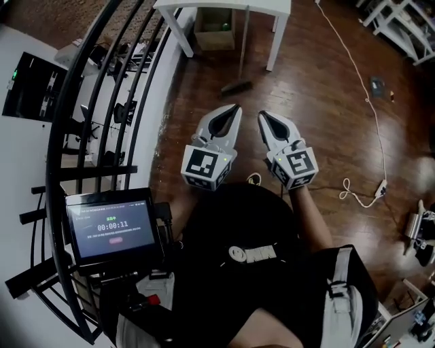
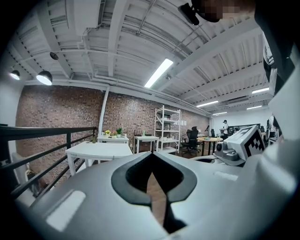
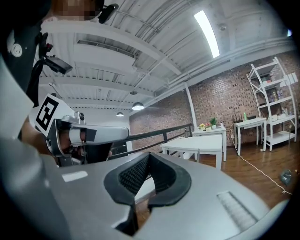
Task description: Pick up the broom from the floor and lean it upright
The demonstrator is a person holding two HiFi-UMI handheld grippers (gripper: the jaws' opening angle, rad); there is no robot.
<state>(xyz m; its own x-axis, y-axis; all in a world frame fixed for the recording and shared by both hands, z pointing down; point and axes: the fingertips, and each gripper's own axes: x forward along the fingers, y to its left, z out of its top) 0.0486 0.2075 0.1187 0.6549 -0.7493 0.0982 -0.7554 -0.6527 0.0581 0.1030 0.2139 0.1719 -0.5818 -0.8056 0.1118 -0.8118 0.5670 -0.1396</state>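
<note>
Closest under the head camera I see the black shirt (image 1: 251, 231), with a timer screen (image 1: 114, 228) clipped low on the left by the black railing (image 1: 88, 102).

The left tongs (image 1: 236, 109) are closed tip to tip on nothing; through the gap I see only wooden floor.

Beyond them, the broom (image 1: 236, 87) has its head on the floor and its thin handle running up to the near edge of the white table (image 1: 204, 5). I judge that it already leans there, so the table edge is its prop. It stands well apart from both tongs.

The right tongs (image 1: 262, 115) are also pressed together and empty.

I hold both side by side before the chest, pointing nearly level toward the table, marker cubes up. That suits a rest pose rather than a reach.

A white cable (image 1: 370, 102) trails across the floor on the far right.
</note>
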